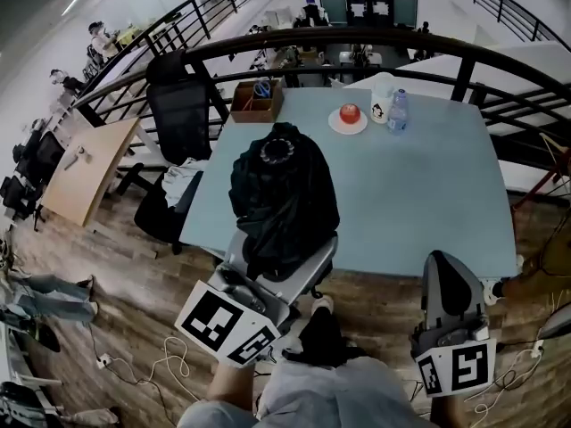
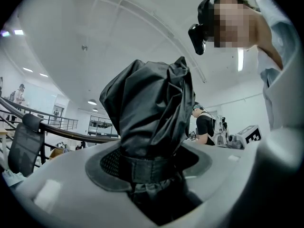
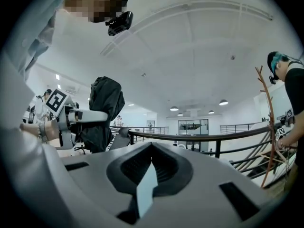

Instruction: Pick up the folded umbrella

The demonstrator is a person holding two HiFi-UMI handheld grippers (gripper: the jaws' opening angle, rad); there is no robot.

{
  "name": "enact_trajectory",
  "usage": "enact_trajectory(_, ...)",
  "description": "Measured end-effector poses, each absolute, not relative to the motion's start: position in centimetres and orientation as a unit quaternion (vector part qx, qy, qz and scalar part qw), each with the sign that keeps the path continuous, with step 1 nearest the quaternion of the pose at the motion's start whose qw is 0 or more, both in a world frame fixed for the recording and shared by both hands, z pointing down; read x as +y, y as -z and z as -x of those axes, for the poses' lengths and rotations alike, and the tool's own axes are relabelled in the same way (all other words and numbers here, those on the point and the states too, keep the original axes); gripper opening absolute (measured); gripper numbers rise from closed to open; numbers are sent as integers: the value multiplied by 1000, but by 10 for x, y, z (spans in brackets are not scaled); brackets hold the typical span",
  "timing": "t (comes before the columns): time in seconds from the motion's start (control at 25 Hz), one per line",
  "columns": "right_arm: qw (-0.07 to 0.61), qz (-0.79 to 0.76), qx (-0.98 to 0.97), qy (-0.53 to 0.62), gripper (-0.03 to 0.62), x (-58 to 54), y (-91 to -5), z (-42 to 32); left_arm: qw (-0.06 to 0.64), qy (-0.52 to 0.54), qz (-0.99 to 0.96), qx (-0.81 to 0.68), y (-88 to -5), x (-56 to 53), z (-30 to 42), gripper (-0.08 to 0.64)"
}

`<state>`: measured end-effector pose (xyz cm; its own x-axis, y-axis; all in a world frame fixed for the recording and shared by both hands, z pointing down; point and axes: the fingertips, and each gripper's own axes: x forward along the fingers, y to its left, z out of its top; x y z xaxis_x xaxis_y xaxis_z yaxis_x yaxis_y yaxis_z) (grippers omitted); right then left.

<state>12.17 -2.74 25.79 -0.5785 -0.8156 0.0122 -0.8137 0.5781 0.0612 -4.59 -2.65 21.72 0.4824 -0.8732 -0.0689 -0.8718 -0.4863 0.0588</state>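
Note:
The folded umbrella (image 1: 283, 199) is a black bundle with a strap round it, held upright above the near left part of the table. My left gripper (image 1: 282, 264) is shut on its lower end; in the left gripper view the umbrella (image 2: 148, 108) rises out of the left gripper (image 2: 149, 169), whose jaws press on the strapped part. My right gripper (image 1: 447, 264) hangs at the table's near right edge, shut with nothing in it. The right gripper view shows the right gripper (image 3: 151, 172) with only a thin slit between its jaws, and the umbrella (image 3: 105, 109) in the left gripper (image 3: 76, 117) off to the left.
On the pale blue table (image 1: 419, 194), at the far side, stand a plate with a red object (image 1: 348, 118), a white jug (image 1: 382, 96), a water bottle (image 1: 398, 111) and a cardboard box (image 1: 256, 102). A black office chair (image 1: 178, 114) is at the left. A dark railing (image 1: 357, 38) runs behind.

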Motion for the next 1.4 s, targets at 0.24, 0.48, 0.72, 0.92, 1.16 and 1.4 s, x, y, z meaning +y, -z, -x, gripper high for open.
enact_trajectory(0.24, 8, -447, -894, 30, 0, -6, -251, -126, 9, 43, -851, -523, -215, -3, 42, 281)
enact_trajectory(0.48, -2, -449, -893, 36, 0, 2, -244, -123, 7, 45, -851, -524, -207, 6, 47, 281)
enact_trajectory(0.72, -7, -462, -886, 39, 0, -4, -235, -112, -1, 42, -863, -504, -196, 1, 55, 281)
enact_trajectory(0.92, 3, -476, -879, 27, 0, -9, -229, -105, -9, 37, -869, -493, -187, -4, 59, 281)
enact_trajectory(1.16, -3, -479, -877, 39, 0, -5, -223, -93, -13, 33, -871, -490, -191, 0, 66, 281)
enact_trajectory(1.4, -1, -473, -880, 41, 0, -5, -223, -75, -5, 40, -872, -488, -197, 5, 78, 281)
